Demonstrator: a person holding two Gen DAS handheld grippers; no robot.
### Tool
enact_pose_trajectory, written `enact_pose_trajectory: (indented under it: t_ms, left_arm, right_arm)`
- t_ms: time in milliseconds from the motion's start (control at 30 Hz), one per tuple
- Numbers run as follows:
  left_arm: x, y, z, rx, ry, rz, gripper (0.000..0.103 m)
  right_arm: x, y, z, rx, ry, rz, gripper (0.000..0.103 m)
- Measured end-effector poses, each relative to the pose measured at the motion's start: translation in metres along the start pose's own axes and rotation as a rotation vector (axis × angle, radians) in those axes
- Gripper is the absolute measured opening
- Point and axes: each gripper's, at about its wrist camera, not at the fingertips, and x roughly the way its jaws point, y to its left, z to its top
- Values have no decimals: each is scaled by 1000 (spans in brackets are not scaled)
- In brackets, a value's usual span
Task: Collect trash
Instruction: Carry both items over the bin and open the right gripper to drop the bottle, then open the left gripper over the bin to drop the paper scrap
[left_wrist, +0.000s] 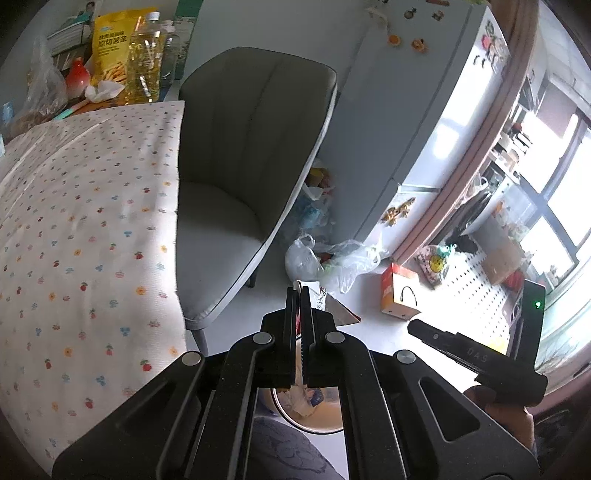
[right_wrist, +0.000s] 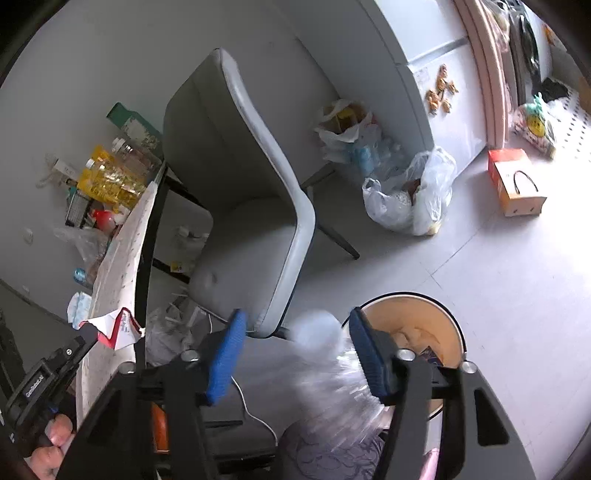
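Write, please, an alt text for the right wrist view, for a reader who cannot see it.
The right claw stands open with a blurred clear plastic bottle between its blue pads, just beside a round trash bin on the pale floor. Behind it stands a grey chair; at the left, the left claw holds a crumpled red and white wrapper.

My clear plastic bottle (right_wrist: 332, 365) is a motion-blurred smear, my right gripper's frame hides half the bin (right_wrist: 413, 306), and my left gripper covers most of the wrapper (left_wrist: 319, 295) it pinches.
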Motion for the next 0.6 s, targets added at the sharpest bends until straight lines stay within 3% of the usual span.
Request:
enact_pose_trajectory:
  t_ms: [300, 600]
  left_arm:
    - [20, -32, -9, 55, 53, -26, 3]
    - [53, -82, -28, 135, 154, -93, 4]
  right_arm:
    - [-9, -34, -7, 43, 7, -23, 59]
    - [-53, -73, -11, 92, -49, -62, 59]
